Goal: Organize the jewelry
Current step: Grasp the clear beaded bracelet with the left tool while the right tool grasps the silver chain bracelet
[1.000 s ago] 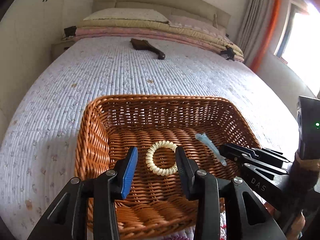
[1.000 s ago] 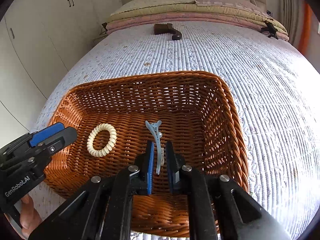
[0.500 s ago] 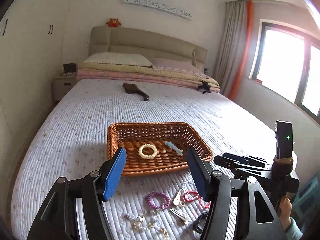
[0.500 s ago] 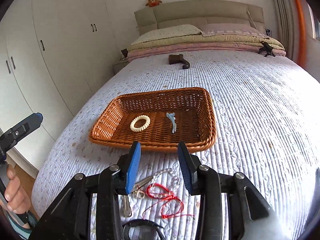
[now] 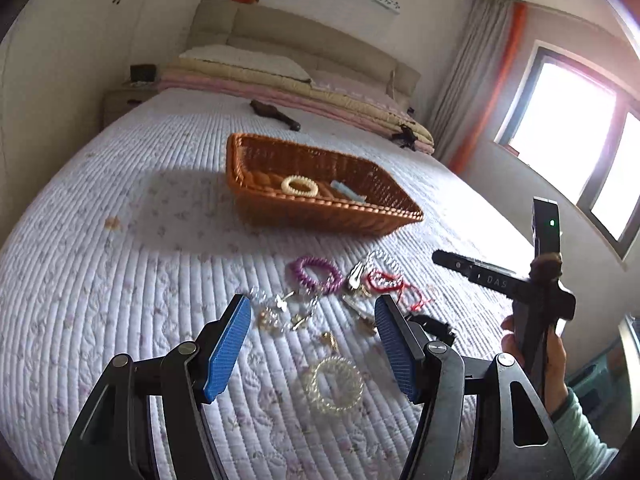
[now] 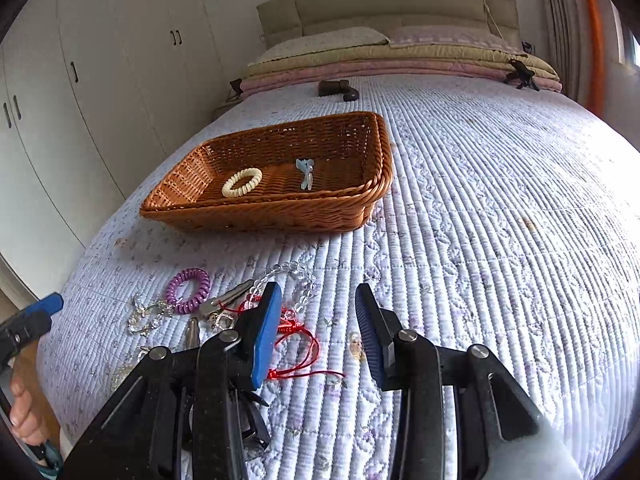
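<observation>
A brown wicker basket (image 5: 320, 216) (image 6: 280, 216) sits mid-bed and holds a cream coil hair tie (image 5: 299, 185) (image 6: 242, 182) and a pale blue hair clip (image 5: 348, 193) (image 6: 306, 172). In front of it lies a loose pile: a purple coil tie (image 5: 316, 274) (image 6: 188, 290), a red cord bracelet (image 5: 390, 282) (image 6: 300, 344), a clear bead bracelet (image 6: 296, 276), silver clips (image 6: 224, 300) and a pearly bangle (image 5: 334, 384). My left gripper (image 5: 312, 308) hovers open over the pile, empty. My right gripper (image 6: 318, 292) is open and empty beside the red cord.
A dark wooden brush (image 5: 276, 114) (image 6: 340, 90) lies further up the quilt. Folded blankets and pillows (image 6: 400, 60) line the headboard, with a black clip (image 5: 406, 136) by them. Wardrobe doors (image 6: 100, 80) stand left, a window (image 5: 568, 128) right.
Both grippers drew back from inside the basket toward the bed's near edge and their jaws widened. The cream tie and blue clip stayed in the basket. The jewelry pile came into view.
</observation>
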Demonstrator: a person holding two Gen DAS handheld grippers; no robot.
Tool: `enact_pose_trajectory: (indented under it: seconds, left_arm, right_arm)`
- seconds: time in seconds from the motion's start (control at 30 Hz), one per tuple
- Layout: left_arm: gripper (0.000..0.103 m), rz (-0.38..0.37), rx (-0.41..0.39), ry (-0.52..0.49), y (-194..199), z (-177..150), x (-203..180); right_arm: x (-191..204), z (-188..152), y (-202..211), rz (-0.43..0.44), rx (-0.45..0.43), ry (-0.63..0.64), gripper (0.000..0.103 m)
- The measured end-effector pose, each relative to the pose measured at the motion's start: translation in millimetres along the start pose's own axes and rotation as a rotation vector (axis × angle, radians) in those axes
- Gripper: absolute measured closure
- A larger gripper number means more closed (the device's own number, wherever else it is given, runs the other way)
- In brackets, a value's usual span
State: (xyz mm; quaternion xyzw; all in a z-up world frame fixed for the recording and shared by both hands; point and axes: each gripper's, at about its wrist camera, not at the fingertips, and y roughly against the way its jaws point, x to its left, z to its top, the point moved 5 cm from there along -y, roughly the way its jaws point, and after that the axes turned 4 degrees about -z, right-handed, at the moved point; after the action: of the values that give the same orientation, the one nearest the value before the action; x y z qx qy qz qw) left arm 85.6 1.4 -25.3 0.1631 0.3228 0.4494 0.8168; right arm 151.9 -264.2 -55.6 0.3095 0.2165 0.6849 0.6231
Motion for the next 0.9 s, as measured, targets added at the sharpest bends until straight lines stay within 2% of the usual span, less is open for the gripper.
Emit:
enact_pose_trajectory:
  seconds: [0.07, 0.2, 0.3, 0.4, 0.7, 0.73, 0.77, 0.8, 0.9]
  left_arm:
    - [0.039, -0.005, 0.041, 0.015, -10.0, -14.3, 7.9]
    - [0.039, -0.08, 0.149, 0.065, -32.6, -38.0, 17.0]
    - [0.045, -0.069, 0.174, 0.066, -42.9, -45.7, 17.6]
    - [0.045, -0.055, 0.181, 0.011, -43.1, -48.7, 8.7]
    - [0.055, 0.1, 0.216, -0.159, -42.5, -69.1, -16.3]
    - [0.057, 0.112, 0.209, -0.16, -42.4, -69.2, -16.2]
    - [0.065, 0.129, 0.204, -0.155, -42.5, -69.0, -13.6]
    - [0.069, 0.137, 0.2, -0.146, -41.4, -68.2, -10.7]
    - [0.07, 0.141, 0.192, -0.147, -39.3, -67.1, -8.8]
  right_arm:
    - [1.0, 1.5, -15.0, -0.005, 0.025, 0.001, 0.062]
    - [6.5, 9.4, -43.8, -0.006, 0.071, 0.001, 0.065]
    - [11.0, 7.5, -60.3, -0.011, 0.091, 0.012, 0.071]
    - [13.1, 1.0, -69.4, -0.022, 0.111, 0.035, 0.074]
    - [21.1, 2.7, -80.5, -0.072, 0.111, 0.084, 0.077]
    - [22.7, 2.5, -81.1, -0.076, 0.109, 0.093, 0.078]
    - [25.1, 2.0, -81.7, -0.079, 0.109, 0.1, 0.08]
    - [26.4, 1.9, -82.1, -0.08, 0.109, 0.106, 0.084]
    - [28.4, 2.2, -82.3, -0.088, 0.107, 0.115, 0.089]
